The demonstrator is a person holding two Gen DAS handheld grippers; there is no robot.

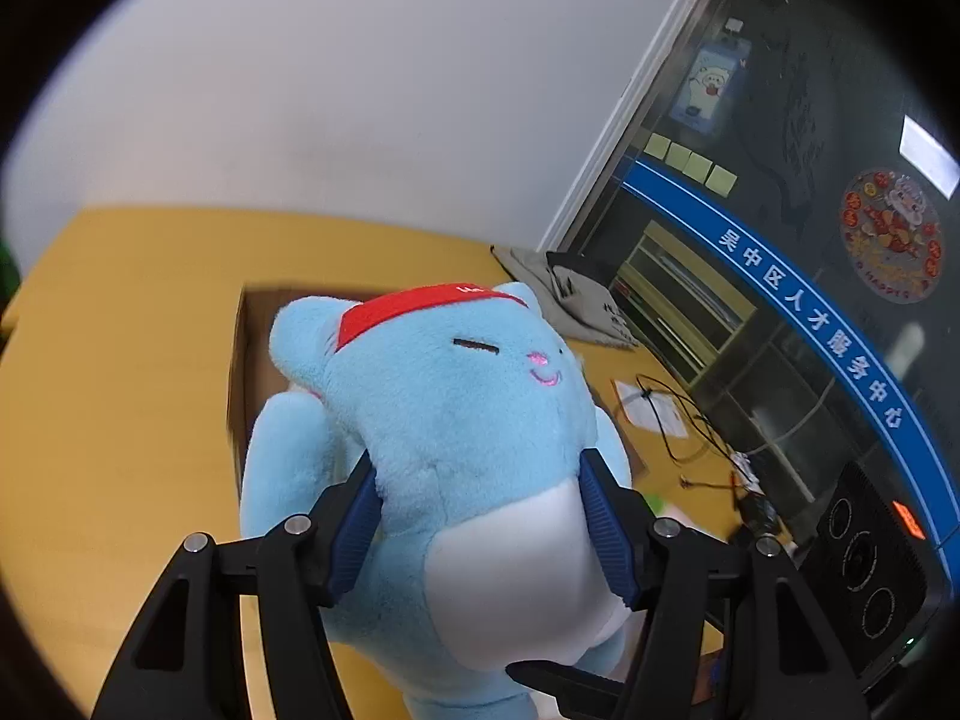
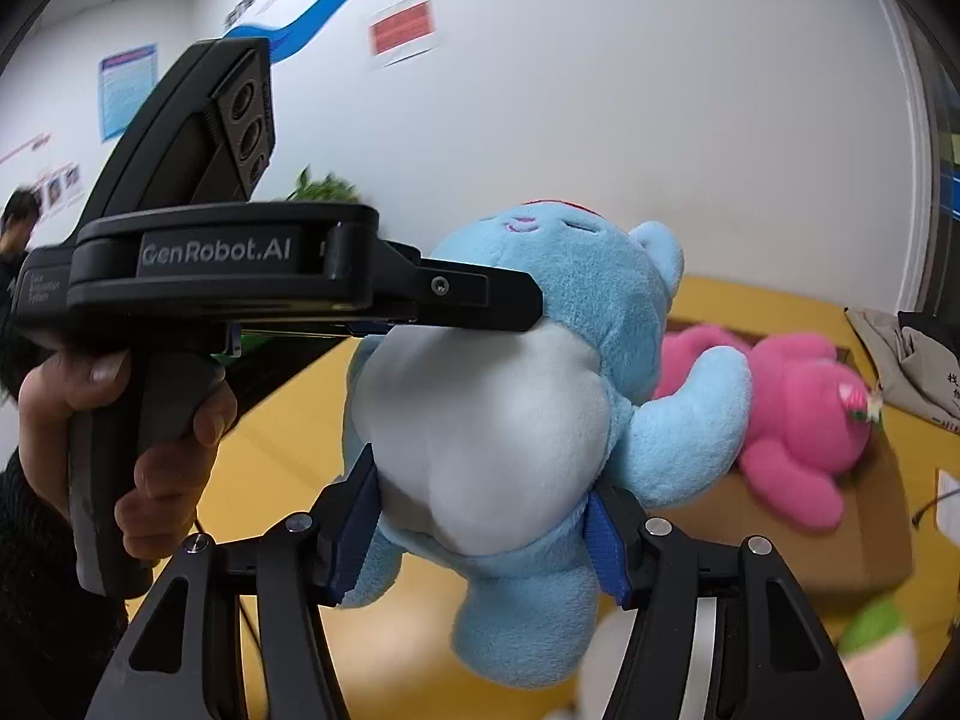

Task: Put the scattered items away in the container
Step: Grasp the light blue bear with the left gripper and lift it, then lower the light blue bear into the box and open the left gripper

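While the blue plush cat is clamped in the air by both left gripper and right gripper | cardboard box is near, pink plush inside | cat should be carried over the box, then both grips loosened together.

Both wrist cameras look closely along their tongs at the shared blue plush, from opposite sides.

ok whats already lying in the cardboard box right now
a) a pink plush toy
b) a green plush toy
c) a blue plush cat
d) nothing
a: the right wrist view shows the pink plush toy sprawled in the open cardboard box, while the blue plush cat is held in the air by both the left gripper and the right gripper.
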